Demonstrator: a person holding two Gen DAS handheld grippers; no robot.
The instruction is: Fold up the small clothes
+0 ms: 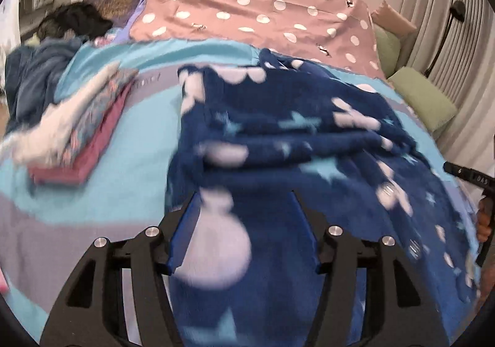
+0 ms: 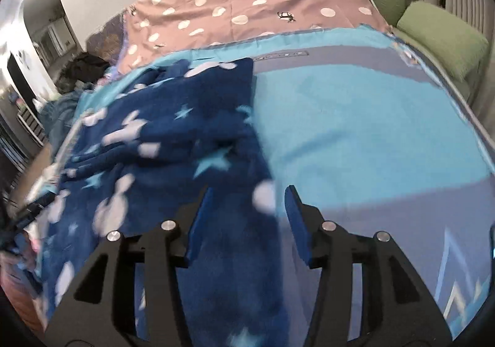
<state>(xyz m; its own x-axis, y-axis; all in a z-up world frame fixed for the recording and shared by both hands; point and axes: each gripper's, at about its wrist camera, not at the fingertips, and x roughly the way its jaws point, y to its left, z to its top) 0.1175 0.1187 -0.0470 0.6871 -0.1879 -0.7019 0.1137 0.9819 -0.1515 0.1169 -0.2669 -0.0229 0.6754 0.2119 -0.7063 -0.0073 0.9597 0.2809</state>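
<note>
A dark blue fleece garment with white blobs and pale stars lies rumpled on the turquoise and grey blanket. My left gripper is open, its blue-padded fingers spread just over the garment's near edge. In the right wrist view the same garment fills the left half, and my right gripper is open above its right edge, where it meets the blanket. Both views are motion-blurred. The right gripper's body shows at the left view's right edge.
A stack of folded clothes, pink, patterned and white, lies on the blanket to the left. A heap of dark clothes sits at the far left. A pink polka-dot sheet covers the back. Green cushions line the right side.
</note>
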